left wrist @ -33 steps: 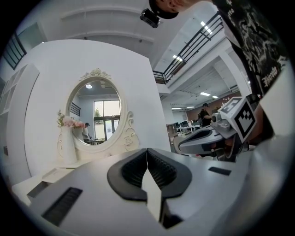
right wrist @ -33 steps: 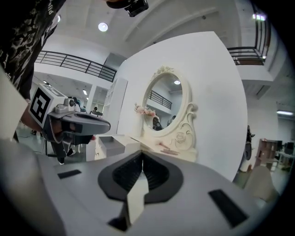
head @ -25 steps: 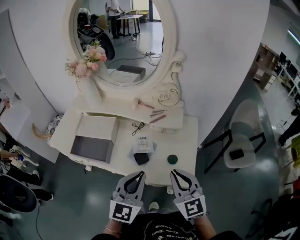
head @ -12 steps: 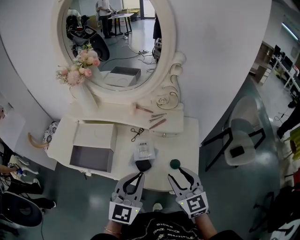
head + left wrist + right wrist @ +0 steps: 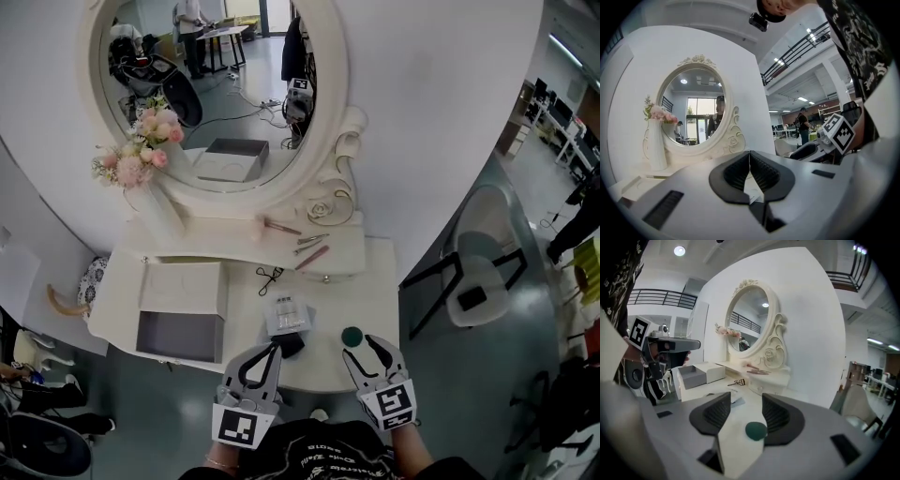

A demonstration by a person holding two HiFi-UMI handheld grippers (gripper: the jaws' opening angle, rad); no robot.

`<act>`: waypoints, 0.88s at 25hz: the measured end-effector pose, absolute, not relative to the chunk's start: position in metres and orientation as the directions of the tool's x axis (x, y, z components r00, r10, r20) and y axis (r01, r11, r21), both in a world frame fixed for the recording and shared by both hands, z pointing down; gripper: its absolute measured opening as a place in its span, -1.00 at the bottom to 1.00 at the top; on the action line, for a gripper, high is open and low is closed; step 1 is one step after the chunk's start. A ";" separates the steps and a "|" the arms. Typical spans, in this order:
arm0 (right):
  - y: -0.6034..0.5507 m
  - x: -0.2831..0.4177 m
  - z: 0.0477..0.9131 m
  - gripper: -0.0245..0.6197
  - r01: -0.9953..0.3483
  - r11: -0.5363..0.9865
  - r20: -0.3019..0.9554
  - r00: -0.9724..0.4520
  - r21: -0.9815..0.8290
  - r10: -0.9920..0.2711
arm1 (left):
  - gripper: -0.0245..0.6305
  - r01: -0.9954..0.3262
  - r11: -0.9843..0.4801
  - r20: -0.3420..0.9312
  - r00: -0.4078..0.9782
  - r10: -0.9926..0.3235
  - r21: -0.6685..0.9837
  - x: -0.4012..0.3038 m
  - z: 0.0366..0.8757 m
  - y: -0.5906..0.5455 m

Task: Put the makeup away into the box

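Right tongs (image 5: 745, 403), jaws just opening wide, straddle the round green makeup item (image 5: 756, 430) on the desk (image 5: 239, 305) without gripping it; left tongs (image 5: 749, 157) are closed, empty. The item sits off-centre, apparently against one jaw, so closing could flick it off the desk edge, well apart from the box (image 5: 178, 336).

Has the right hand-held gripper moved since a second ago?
Yes: the right hand-held gripper came forward to the dresser edge, around the green case. Its jaws have just been opening, case between, ungripped.
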State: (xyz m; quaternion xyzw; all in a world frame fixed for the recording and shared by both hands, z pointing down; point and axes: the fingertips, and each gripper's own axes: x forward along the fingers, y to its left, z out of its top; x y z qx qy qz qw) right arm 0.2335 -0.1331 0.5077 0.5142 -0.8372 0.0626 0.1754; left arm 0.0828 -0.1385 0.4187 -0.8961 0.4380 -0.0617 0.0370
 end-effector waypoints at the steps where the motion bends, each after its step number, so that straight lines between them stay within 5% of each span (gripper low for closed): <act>1: -0.136 0.236 0.510 -0.30 -0.889 0.453 0.361 -0.400 0.072 -0.843 | -0.88 -0.779 -0.615 0.081 0.609 -0.789 -0.122 0.082 0.419 -0.141; 22: -0.162 0.250 0.562 -0.18 -0.895 0.445 0.496 -0.382 0.011 -0.780 | -0.87 -0.852 -0.508 0.088 0.501 -0.861 -0.125 0.049 0.417 -0.150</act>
